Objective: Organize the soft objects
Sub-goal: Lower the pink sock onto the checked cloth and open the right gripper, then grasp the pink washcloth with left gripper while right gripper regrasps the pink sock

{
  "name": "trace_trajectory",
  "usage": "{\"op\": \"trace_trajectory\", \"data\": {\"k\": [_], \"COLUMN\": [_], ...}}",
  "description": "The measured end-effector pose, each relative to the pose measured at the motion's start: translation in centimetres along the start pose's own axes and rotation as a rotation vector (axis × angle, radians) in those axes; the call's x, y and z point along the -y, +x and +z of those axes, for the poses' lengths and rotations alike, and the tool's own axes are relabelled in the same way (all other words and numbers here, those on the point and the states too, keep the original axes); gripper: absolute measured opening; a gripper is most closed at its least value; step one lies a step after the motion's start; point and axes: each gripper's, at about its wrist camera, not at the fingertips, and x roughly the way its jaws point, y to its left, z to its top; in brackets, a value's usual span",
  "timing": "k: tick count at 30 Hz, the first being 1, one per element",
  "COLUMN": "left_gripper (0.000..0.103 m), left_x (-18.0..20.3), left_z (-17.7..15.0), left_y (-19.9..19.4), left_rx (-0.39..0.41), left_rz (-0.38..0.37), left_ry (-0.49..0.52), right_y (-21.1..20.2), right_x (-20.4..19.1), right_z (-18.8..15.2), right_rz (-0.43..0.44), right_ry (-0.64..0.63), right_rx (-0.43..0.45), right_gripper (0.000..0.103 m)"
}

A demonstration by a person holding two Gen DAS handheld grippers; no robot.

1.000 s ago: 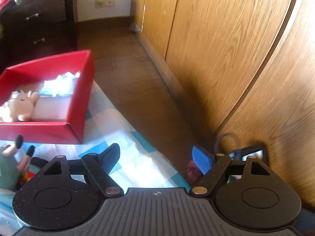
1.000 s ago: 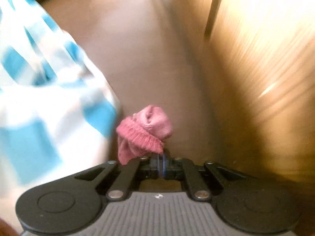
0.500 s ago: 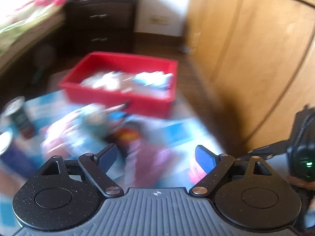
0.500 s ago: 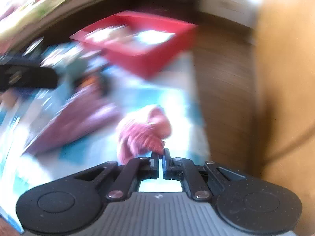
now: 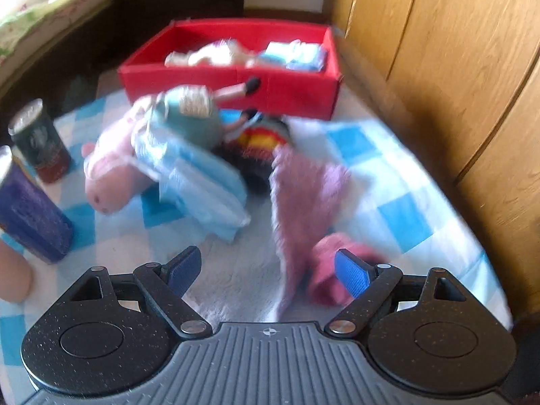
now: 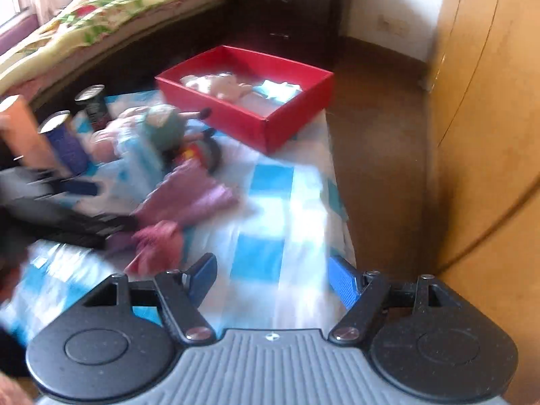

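A pink knitted piece (image 6: 158, 246) lies on the blue-checked blanket (image 6: 263, 256), left of my right gripper (image 6: 273, 280). That gripper's jaws are opening and nothing is between them. In the left wrist view the same pink piece (image 5: 329, 281) sits just behind the right finger of my left gripper (image 5: 268, 270), which is open and empty above the blanket. A purple fuzzy cloth (image 5: 303, 195) stretches ahead of it. Further off lie a pink plush pig (image 5: 108, 168), a light blue cloth (image 5: 199, 182) and a teal toy (image 5: 189, 125). The red box (image 5: 236, 84) holds soft things.
Two cans (image 5: 40, 141) and a purple carton (image 5: 27, 209) stand at the blanket's left edge. Wooden wardrobe doors (image 5: 455, 84) run along the right, with a strip of brown floor (image 6: 378, 168) before them. A bed (image 6: 101, 20) and dark drawers (image 6: 287, 17) stand at the back.
My right gripper rose from the floor by the wardrobe, carried the pink knitted piece over the blanket and let it go. My left gripper swung from the wardrobe side toward the pile.
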Motion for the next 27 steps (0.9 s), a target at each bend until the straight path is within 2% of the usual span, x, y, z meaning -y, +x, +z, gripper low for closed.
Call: {"op": "trace_trajectory", "data": {"k": [3, 7, 11, 13, 14, 15, 17, 18, 19, 20, 21, 23, 25, 27], "left_gripper": [0.083, 0.082, 0.085, 0.085, 0.088, 0.089, 0.089, 0.089, 0.088, 0.087, 0.086, 0.081, 0.081, 0.082], "left_x": [-0.6, -0.2, -0.9, -1.3, -1.4, -1.4, -1.5, -1.6, -1.6, -1.7, -1.6, -1.5, -1.6, -2.0], "left_z": [-0.1, -0.1, -0.9, -1.3, -1.5, -1.5, -1.3, -1.3, -1.3, -1.3, -1.3, -1.3, -1.2, -1.2], "left_y": [1.3, 1.9, -0.7, -2.0, -2.5, -2.5, -2.0, -1.6, -1.2, -0.7, -0.3, 0.5, 0.7, 0.8], "left_rx": [-0.043, -0.068, -0.061, -0.041, -0.029, -0.021, -0.023, -0.024, -0.023, -0.03, -0.039, -0.042, -0.038, -0.036], "left_rz": [-0.003, 0.04, 0.034, 0.02, 0.03, 0.039, 0.058, 0.07, 0.073, 0.066, 0.061, 0.076, 0.076, 0.082], "left_ry": [-0.034, -0.015, -0.068, -0.085, -0.09, -0.091, -0.087, -0.085, -0.09, -0.092, -0.089, -0.08, -0.074, -0.073], "right_y": [-5.5, -12.6, -16.6, -17.9, -17.9, -17.3, -14.1, -11.0, -8.2, -4.7, -1.9, 3.4, 6.3, 8.8], "right_x": [-0.3, -2.6, -6.5, -8.0, -9.0, -10.0, -11.7, -12.5, -12.6, -12.5, -12.0, -10.2, -9.1, -9.8], "right_z": [-1.2, -1.1, -0.4, -0.5, -0.7, -1.0, -1.1, -0.8, -0.7, -0.3, 0.1, 1.1, 1.7, 2.4], "right_rz": [0.055, 0.192, 0.251, 0.336, 0.352, 0.313, 0.154, 0.014, -0.076, -0.156, -0.192, -0.131, -0.058, -0.09], "right_ry": [-0.01, -0.018, -0.088, -0.093, -0.114, -0.153, -0.194, -0.206, -0.213, -0.211, -0.193, -0.092, -0.01, -0.052], "right_rx": [0.032, 0.147, 0.173, 0.167, 0.165, 0.18, 0.221, 0.23, 0.228, 0.204, 0.169, 0.053, -0.009, -0.043], "right_gripper": [0.05, 0.054, 0.054, 0.055, 0.055, 0.055, 0.058, 0.058, 0.058, 0.058, 0.058, 0.057, 0.054, 0.053]}}
